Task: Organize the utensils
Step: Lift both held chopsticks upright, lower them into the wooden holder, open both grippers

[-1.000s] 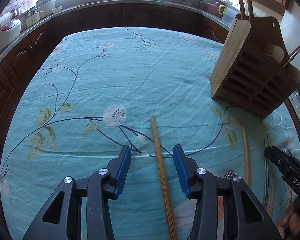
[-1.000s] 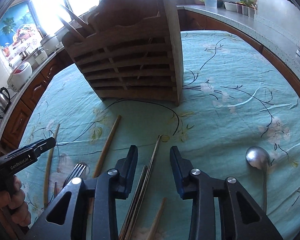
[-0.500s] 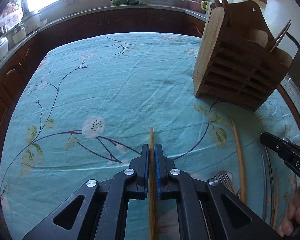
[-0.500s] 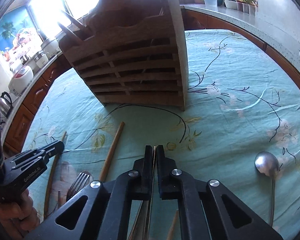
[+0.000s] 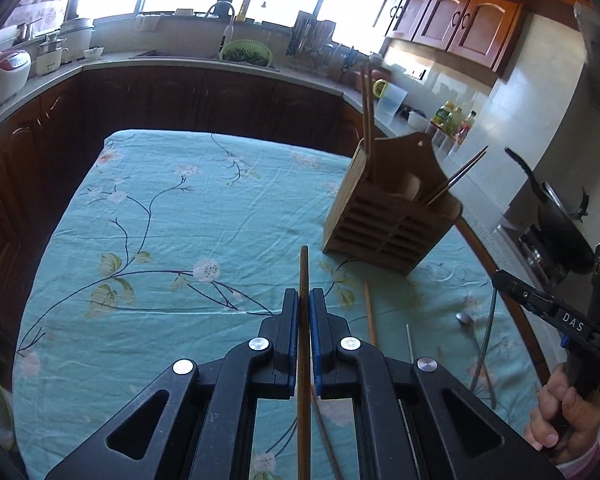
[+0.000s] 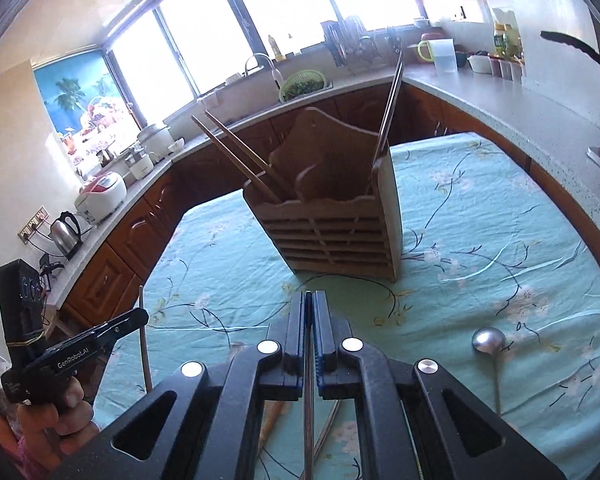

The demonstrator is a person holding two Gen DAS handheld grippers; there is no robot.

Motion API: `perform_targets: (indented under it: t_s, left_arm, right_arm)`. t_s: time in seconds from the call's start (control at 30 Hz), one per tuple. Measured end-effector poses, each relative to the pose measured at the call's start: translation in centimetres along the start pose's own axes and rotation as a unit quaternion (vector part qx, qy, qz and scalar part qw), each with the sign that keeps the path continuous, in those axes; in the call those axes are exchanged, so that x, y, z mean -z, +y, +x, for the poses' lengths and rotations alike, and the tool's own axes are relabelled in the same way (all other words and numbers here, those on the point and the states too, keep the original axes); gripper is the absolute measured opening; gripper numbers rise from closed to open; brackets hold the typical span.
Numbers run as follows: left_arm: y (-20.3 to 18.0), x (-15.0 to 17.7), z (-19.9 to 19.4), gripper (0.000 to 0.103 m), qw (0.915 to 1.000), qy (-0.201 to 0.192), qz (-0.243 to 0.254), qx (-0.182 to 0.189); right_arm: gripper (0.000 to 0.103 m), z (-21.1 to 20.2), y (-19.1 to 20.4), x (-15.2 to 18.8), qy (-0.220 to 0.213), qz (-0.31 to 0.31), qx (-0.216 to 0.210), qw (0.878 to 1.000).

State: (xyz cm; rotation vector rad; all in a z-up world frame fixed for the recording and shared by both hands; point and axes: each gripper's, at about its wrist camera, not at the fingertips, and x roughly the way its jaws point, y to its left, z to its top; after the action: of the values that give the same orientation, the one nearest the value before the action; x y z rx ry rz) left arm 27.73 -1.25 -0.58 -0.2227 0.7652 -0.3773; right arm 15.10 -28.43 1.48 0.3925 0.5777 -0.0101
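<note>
My left gripper (image 5: 304,300) is shut on a wooden chopstick (image 5: 303,268) and holds it above the teal cloth, pointing forward. My right gripper (image 6: 309,304) is shut on a thin metal chopstick (image 6: 308,408), also lifted. The wooden utensil holder (image 5: 388,220) stands ahead and to the right in the left wrist view, and straight ahead in the right wrist view (image 6: 332,232). It holds wooden chopsticks (image 6: 236,160) on one side and metal ones (image 6: 390,104) on the other. A metal spoon (image 6: 488,344) lies on the cloth to the right.
The table has a teal flowered cloth (image 5: 180,220). More chopsticks (image 5: 370,312) and metal utensils (image 5: 486,336) lie on it near the front. A dark wood counter (image 5: 180,92) with appliances surrounds the table. A pan (image 5: 560,216) sits at the right.
Both grippers shut on their chopsticks and have lifted them up off the cloth. The views now sit higher and the holder looks farther away.
</note>
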Motion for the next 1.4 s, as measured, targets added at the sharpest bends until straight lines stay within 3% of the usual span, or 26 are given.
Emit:
perform_targets:
  t_s: [0.2,0.43,1.07,1.4]
  left_arm:
    - [0.3,0.5,-6.0,0.004,0.9988,-0.042,-0.003,0.023]
    - [0.2,0.6,-9.2,0.004,0.9964,-0.078,-0.003,0.032]
    - [-1.2,-2.6,-8.8,0.004,0.9909,-0.127,0.004,0.044]
    - [-3.8,-8.9,-7.5,0.004,0.9805,-0.189,0.028,0.048]
  right_arm:
    - [0.004,-4.2,1.1,-1.7,-0.052,-0.012,-0.006,0.999]
    - [0.004,-7.0,1.0,-3.9,-0.093,-0.016,-0.008,0.995]
    - [0.004,-7.4,-1.1,-7.3,-0.126,-0.014,0.007,0.992]
    - [0.004,-7.9,-0.8,-13.8,-0.186,-0.019,0.009,0.982]
